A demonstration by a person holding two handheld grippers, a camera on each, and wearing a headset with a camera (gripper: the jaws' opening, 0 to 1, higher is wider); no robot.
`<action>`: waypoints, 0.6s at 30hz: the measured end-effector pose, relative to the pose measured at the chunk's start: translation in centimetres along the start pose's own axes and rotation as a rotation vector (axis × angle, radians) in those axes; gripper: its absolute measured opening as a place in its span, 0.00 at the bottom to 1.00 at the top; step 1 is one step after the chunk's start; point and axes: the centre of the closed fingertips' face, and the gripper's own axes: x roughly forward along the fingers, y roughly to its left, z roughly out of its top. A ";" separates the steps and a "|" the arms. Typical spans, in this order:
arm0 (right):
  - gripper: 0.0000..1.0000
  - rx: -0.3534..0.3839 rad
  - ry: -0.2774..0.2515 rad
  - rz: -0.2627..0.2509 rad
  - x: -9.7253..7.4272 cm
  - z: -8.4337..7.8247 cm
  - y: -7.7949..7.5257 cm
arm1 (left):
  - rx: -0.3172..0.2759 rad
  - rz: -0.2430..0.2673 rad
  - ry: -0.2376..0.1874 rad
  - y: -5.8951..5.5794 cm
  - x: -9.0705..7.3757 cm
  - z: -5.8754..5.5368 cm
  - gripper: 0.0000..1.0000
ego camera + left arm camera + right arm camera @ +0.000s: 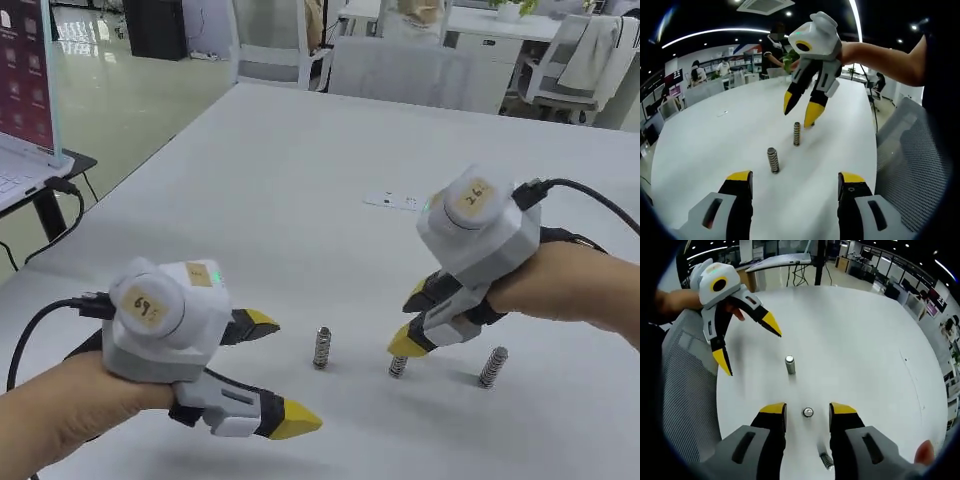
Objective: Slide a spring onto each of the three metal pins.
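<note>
Three springs upright on the table (300,180), in a row before both claws: left spring (321,347), mid spring (398,366), right spring (492,366). No bare pin to be told apart; possibly inside the coils already. Left claw (280,372) low at the near left, jaws wide apart, holding nothing, left spring just beyond its tips. Right claw (412,320) tilted down over mid spring, lower tip just above it, jaws parted, nothing held.

From the left gripper view: own jaws spread wide and empty, left spring (773,160) ahead between them, apart from both. Mid spring (797,133) farther on, beneath the right claw (801,109), tips hanging just above it.

From the right gripper view: mid spring (808,412) right between the own yellow tips, a gap on either side, bright cap on top. Left spring (790,365) beyond; right spring (826,460) close in beneath the jaws. Left claw (747,342) well off at upper left, spread open.

Judged step: gripping or seating mid spring. To do it well: centre first, close slowly on the coils without tipping them, then press straight down along the axis. No sideways drag; toppling or bowing likely at a nudge.
</note>
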 end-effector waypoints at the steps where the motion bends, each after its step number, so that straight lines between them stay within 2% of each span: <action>1: 0.33 0.006 -0.003 -0.004 -0.2 -0.2 0.0 | 0.000 0.000 0.000 0.0 0.0 0.0 0.65; 10: 0.36 0.039 -0.046 -0.046 -1.7 -1.2 0.4 | 0.005 -0.004 0.008 -0.3 0.2 -0.1 0.67; 18: 0.37 0.084 -0.102 -0.038 -2.5 -1.8 1.7 | 0.008 -0.004 0.009 -0.4 0.2 -0.1 0.68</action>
